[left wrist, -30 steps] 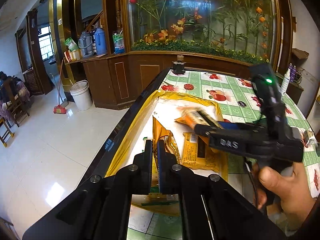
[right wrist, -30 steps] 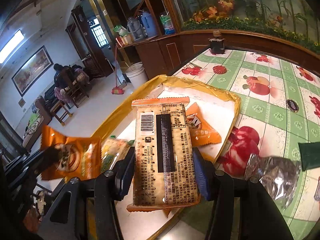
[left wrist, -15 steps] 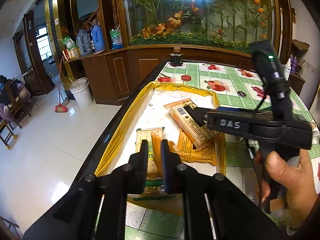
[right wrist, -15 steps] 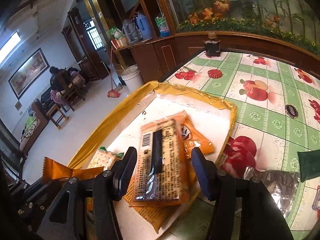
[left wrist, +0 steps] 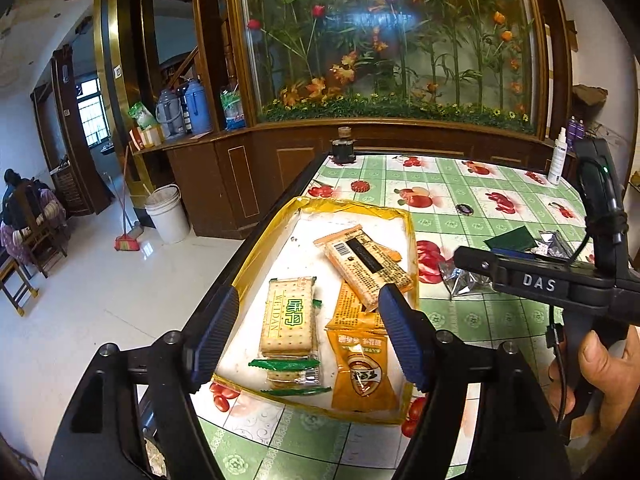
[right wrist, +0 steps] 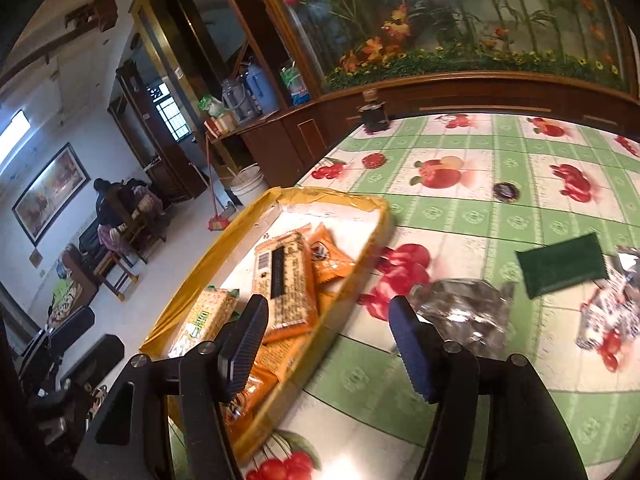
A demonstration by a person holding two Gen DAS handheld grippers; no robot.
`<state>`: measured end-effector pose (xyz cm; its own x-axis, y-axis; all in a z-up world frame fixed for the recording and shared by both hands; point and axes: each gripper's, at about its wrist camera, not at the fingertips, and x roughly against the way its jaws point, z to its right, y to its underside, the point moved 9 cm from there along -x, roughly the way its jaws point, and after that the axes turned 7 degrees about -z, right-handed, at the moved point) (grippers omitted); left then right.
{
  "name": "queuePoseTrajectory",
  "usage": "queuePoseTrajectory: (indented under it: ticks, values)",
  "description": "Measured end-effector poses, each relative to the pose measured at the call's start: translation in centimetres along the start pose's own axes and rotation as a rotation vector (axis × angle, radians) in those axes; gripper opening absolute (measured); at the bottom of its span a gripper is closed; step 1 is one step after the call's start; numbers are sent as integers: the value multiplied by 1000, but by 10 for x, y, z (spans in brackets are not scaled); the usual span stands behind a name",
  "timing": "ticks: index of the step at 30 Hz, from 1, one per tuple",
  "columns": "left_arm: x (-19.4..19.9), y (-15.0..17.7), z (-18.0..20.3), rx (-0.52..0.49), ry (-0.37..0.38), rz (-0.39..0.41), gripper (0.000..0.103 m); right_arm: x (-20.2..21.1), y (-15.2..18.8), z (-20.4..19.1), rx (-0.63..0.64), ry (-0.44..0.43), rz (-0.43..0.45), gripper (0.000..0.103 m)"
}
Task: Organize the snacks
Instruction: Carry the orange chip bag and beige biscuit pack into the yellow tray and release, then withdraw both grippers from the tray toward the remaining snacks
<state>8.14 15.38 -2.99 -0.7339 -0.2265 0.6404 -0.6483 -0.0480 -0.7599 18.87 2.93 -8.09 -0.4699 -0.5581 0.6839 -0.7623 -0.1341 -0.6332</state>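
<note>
Now both grippers' fingers are spreading, nothing pinched: the left gripper [left wrist: 308, 338] hovers over the green cracker pack [left wrist: 289, 315], the right gripper [right wrist: 326, 350] over the yellow tray [right wrist: 224, 236] rim, snacks inside, on the counter [right wrist: 480, 216].

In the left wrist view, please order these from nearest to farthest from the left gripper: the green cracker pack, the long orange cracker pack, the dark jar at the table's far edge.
From the left gripper, whose jaws are opening with nothing gripped:
1. Green cracker pack, in the tray, between the fingers.
2. Long orange cracker pack, farther in the tray, to the right.
3. Dark jar, at the table's far edge.
</note>
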Motion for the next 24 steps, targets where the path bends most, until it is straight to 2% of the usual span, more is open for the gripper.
queuePoseTrajectory:
  ticks: [15,24]
  values:
    - [15,1,39,-55,37,-2,72,62,49,79,-121,81,28,67]
    - [4,3,84,-125,87,-45,75,84,66,121,-171,125,34,67]
